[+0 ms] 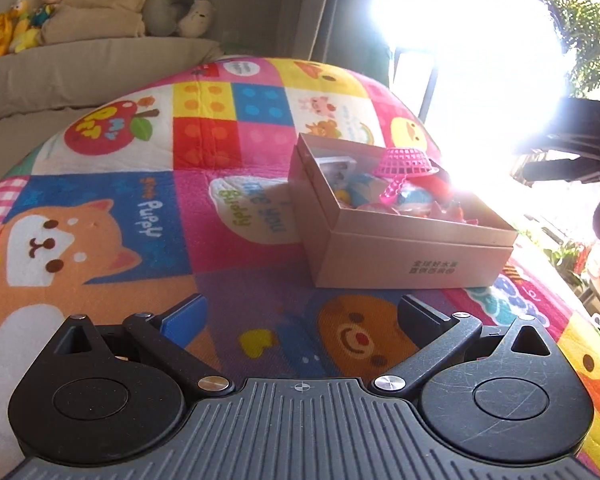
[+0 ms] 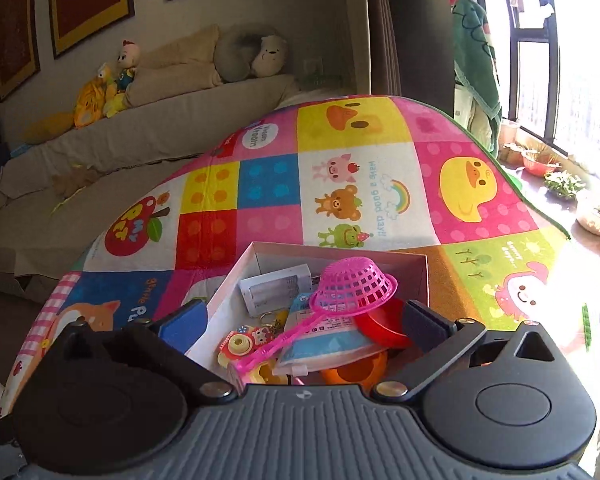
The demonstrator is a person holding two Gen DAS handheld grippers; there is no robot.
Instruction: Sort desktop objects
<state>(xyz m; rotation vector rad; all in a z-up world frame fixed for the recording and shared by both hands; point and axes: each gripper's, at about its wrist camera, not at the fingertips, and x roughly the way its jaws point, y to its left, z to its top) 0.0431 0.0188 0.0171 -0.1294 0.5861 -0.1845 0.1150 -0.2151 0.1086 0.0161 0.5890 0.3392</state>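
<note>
Right wrist view showed the box (image 2: 418, 276) on the mat (image 2: 476, 160), holding a pink strainer (image 2: 352, 286) atop other items; right gripper (image 2: 304, 326) hovered above, fingers spread. Left gripper (image 1: 300, 320), fingers also spread, sat near the box (image 1: 412, 256).

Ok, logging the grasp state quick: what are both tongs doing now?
Left tongs: open, holding nothing.
Right tongs: open over the box, holding nothing.

the play mat (image 2: 380, 128) reads "have a good day!" beside a rainbow, "puppy" by the dog near left, "dream" far off; the cardboard box (image 1: 380, 256) side carries chinese print, too small to read.
</note>
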